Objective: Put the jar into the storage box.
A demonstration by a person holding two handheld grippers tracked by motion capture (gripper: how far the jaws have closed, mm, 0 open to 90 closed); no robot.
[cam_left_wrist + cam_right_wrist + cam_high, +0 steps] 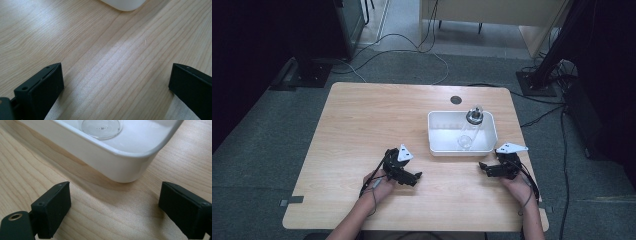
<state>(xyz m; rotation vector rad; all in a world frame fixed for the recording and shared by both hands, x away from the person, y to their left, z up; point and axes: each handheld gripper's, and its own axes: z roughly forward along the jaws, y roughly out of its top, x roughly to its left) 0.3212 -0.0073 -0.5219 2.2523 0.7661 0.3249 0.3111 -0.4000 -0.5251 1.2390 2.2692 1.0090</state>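
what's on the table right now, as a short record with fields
surface: light wooden table
container: white rectangular plastic tray, right of centre
contents: clear glass tube with dark cap, lying in the tray
left tongs: open, empty, over bare wood
right tongs: open, empty, near the tray's corner

Your 2 black tongs, left and right, each carry a grey 3-cornered plate, screw holes and a thin trailing cable.
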